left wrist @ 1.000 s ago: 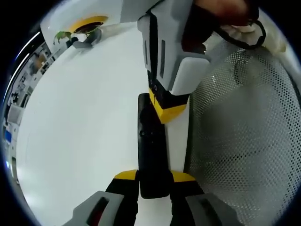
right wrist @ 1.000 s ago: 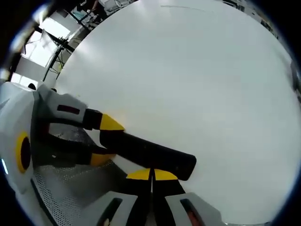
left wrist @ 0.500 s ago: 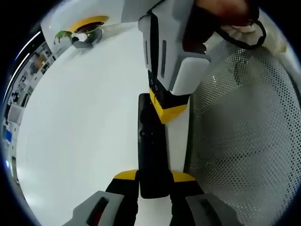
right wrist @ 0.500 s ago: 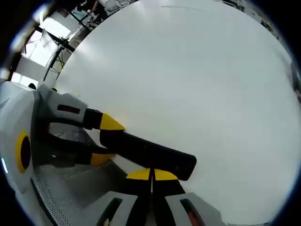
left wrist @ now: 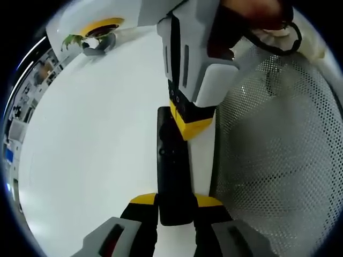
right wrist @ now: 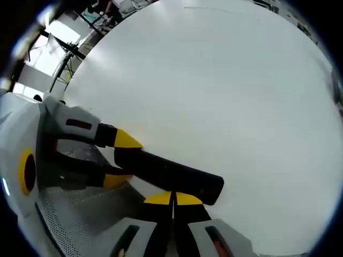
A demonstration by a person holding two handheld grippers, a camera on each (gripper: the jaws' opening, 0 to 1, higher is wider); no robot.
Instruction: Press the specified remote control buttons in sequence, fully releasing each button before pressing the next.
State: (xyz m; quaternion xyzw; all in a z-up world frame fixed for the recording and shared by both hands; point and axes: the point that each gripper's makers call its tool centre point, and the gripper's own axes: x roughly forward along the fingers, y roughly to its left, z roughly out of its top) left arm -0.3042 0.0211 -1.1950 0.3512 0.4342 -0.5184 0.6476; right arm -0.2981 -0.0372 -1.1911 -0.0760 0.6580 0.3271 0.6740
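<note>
A black remote control [left wrist: 172,166] lies lengthwise on the white table, and my left gripper [left wrist: 176,201] is shut on its near end, one yellow-tipped jaw on each side. My right gripper [left wrist: 187,124] comes down from the top of the left gripper view with its yellow tips resting on the remote's far part. In the right gripper view the right gripper [right wrist: 172,198] has its jaws shut together, tips against the remote [right wrist: 171,174]. There the left gripper [right wrist: 120,159] clamps the remote from the left. The button under the tips is hidden.
A white perforated mesh surface [left wrist: 273,160] lies right beside the remote, also seen as mesh [right wrist: 80,214] at lower left. Bare white table [left wrist: 96,134] spreads to the left. A yellow-rimmed object [left wrist: 102,25] and a grey holder [left wrist: 99,47] with green leaves sit far off.
</note>
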